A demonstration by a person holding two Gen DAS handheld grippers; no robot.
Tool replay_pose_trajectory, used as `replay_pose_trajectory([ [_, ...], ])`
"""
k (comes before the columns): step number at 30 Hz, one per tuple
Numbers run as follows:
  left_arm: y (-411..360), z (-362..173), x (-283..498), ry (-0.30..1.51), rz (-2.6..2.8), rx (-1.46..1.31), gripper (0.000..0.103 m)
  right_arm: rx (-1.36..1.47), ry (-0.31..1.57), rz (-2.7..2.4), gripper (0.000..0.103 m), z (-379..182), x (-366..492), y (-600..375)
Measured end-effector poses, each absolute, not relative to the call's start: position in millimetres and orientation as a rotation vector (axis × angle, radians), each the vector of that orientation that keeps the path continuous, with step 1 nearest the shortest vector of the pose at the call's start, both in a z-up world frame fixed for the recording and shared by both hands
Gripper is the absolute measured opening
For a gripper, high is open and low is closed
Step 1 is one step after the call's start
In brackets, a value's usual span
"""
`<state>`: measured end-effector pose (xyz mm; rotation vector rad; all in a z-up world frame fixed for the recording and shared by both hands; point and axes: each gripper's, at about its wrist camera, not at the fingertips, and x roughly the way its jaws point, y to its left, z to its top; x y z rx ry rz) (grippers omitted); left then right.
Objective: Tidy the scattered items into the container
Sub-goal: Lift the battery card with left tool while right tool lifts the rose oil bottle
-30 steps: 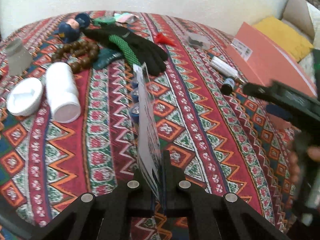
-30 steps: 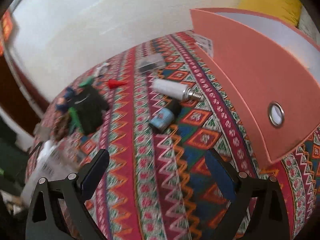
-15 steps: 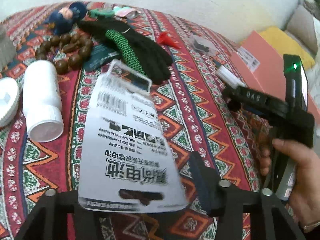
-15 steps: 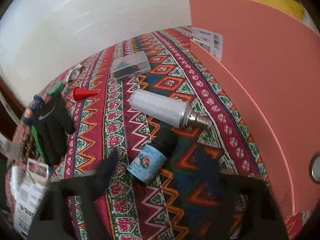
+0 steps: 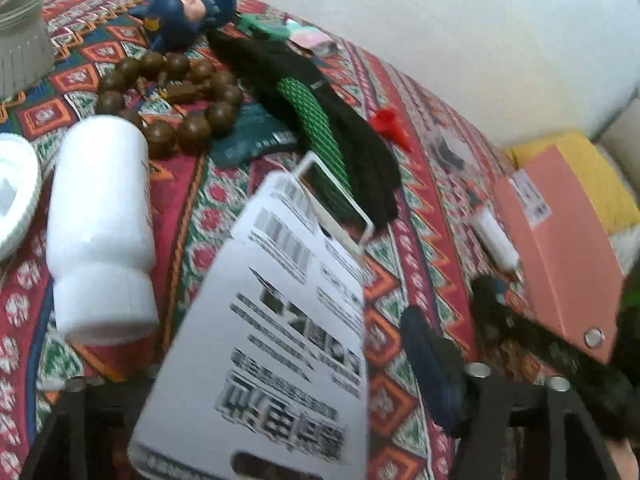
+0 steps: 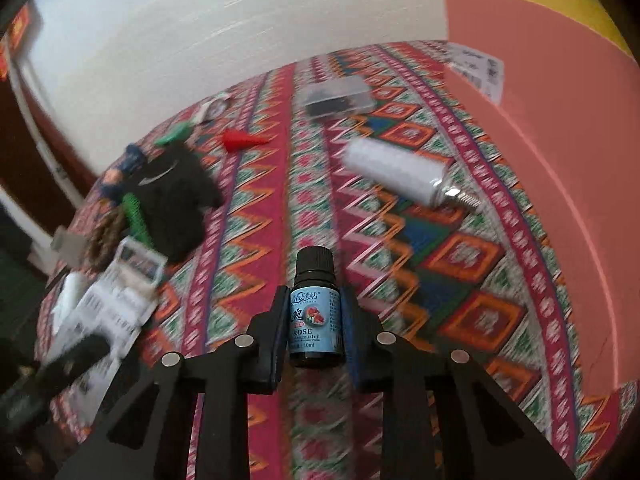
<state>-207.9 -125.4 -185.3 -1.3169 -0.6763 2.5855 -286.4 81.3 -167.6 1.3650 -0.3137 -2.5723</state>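
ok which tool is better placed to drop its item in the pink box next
Right. The right tool grips the rose oil bottle with the pink box close beside it; the left tool's battery card sits farther off.

A grey printed card (image 5: 280, 340) is filling the foreground between the left gripper's (image 5: 256, 412) jaws, which are standing wide apart. On the patterned desk (image 5: 400, 216) a white bottle (image 5: 102, 232) is lying beside brown beads (image 5: 176, 100), a black glove (image 5: 332, 128) is sprawling behind, and a pink box (image 5: 560, 248) is sitting at right.
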Motion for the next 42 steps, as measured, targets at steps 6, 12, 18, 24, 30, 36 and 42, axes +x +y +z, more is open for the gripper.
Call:
replay_pose_trajectory([
  [6,-122,-182,-205,-0.659,2.586,-1.323,0.019,1.369,-0.304,-2.487,0.026,-165,-268,61],
  [12,-109,-172,-187,-0.535,2.607,-1.347,0.012,1.369,-0.284,-2.421,0.026,-162,-244,47],
  [18,-109,-170,-160,-0.501,2.605,-1.407,0.012,1.344,-0.279,-2.378,0.026,-153,-218,44],
  [24,-113,-156,-129,-0.447,2.647,-1.395,0.012,1.297,-0.289,-2.347,0.026,-138,-191,45],
  [30,-109,-135,-112,-0.415,2.682,-1.307,0.012,1.273,-0.306,-2.313,0.026,-130,-168,48],
  [36,-104,-121,-106,-0.405,2.679,-1.257,0.012,1.201,-0.253,-2.307,0.026,-116,-156,39],
  [42,-104,-112,-101,-0.395,2.692,-1.227,0.012,1.153,-0.186,-2.314,0.026,-108,-148,32],
])
